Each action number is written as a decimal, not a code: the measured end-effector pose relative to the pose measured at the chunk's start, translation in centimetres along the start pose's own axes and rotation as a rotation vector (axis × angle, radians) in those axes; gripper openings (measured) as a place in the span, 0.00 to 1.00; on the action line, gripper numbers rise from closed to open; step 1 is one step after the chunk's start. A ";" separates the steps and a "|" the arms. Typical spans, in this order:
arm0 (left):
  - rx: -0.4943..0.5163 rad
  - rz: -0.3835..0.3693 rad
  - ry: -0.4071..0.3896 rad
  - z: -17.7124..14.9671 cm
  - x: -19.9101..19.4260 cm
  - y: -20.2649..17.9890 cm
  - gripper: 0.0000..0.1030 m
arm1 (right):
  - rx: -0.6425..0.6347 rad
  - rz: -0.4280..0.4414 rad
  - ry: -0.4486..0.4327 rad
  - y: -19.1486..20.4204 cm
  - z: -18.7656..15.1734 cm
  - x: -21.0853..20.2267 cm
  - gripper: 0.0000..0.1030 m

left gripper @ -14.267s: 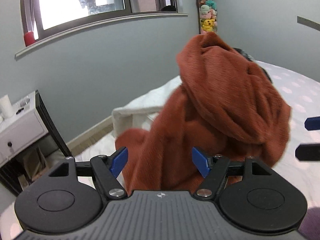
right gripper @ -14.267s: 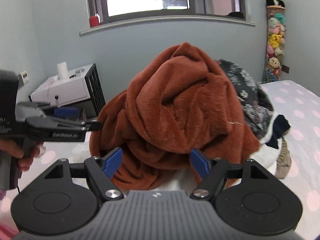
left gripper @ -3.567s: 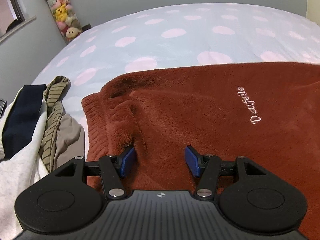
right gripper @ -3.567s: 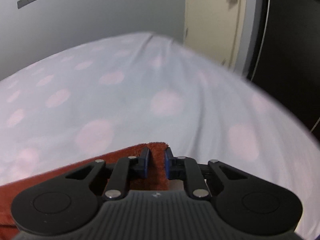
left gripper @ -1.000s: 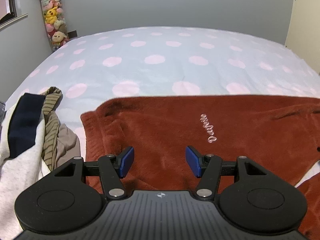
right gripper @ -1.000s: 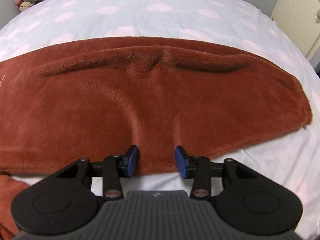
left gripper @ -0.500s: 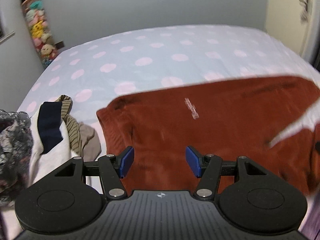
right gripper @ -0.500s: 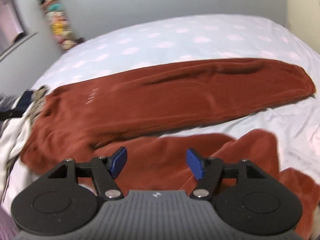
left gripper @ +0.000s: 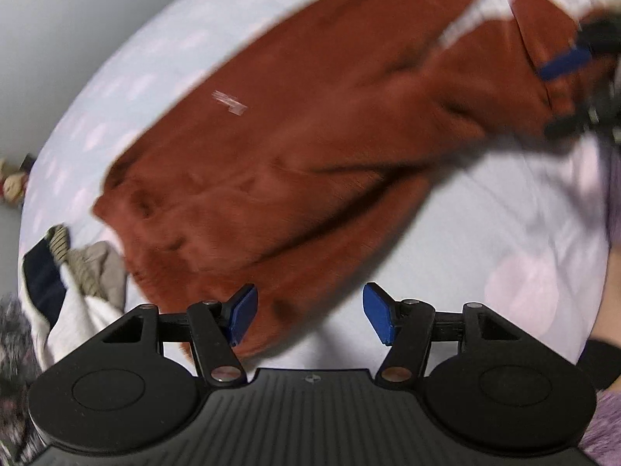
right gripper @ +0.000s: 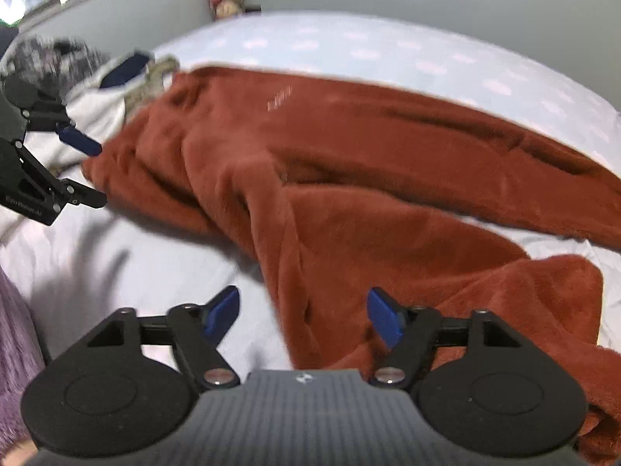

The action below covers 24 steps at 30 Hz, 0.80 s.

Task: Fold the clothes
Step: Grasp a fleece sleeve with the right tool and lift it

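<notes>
Rust-brown fleece trousers [right gripper: 349,178] lie spread but unfolded across the pale polka-dot bed [right gripper: 388,50], far leg flat, near leg rumpled, no fold made yet; left gripper [left gripper: 310,316] open and empty at the waist, right gripper [right gripper: 302,312], jaws just narrowed, open over the near leg.
</notes>
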<state>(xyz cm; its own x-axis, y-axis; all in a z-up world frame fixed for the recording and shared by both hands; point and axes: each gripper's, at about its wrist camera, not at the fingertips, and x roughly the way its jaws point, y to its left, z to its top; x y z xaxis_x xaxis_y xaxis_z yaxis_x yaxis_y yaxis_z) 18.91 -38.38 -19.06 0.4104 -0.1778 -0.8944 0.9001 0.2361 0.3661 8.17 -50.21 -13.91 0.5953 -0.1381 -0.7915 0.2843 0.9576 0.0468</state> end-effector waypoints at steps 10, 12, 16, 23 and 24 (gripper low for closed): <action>-0.089 0.049 0.041 -0.3 1.3 2.0 0.04 | 0.114 -0.052 -0.097 -2.3 -0.2 -2.0 0.07; -0.130 0.046 0.004 -0.2 0.2 3.2 0.04 | 0.129 -0.076 -0.138 -3.2 0.8 -2.6 0.06; -0.198 0.116 -0.057 0.6 -2.2 5.9 0.00 | 0.092 -0.135 -0.196 -4.9 4.3 -2.6 0.06; -0.251 0.066 -0.118 0.1 -4.0 9.8 0.00 | 0.080 -0.312 -0.200 -9.1 10.6 1.5 0.00; -0.235 0.040 -0.130 0.0 -4.2 9.6 0.00 | 0.089 -0.318 -0.182 -9.7 11.0 2.3 0.00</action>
<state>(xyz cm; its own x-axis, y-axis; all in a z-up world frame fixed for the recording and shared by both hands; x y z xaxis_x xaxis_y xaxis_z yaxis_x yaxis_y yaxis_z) 25.86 -35.32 -11.82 0.4735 -0.2814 -0.8346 0.8307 0.4576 0.3170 15.06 -62.59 -9.42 0.5881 -0.4750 -0.6546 0.5360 0.8350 -0.1243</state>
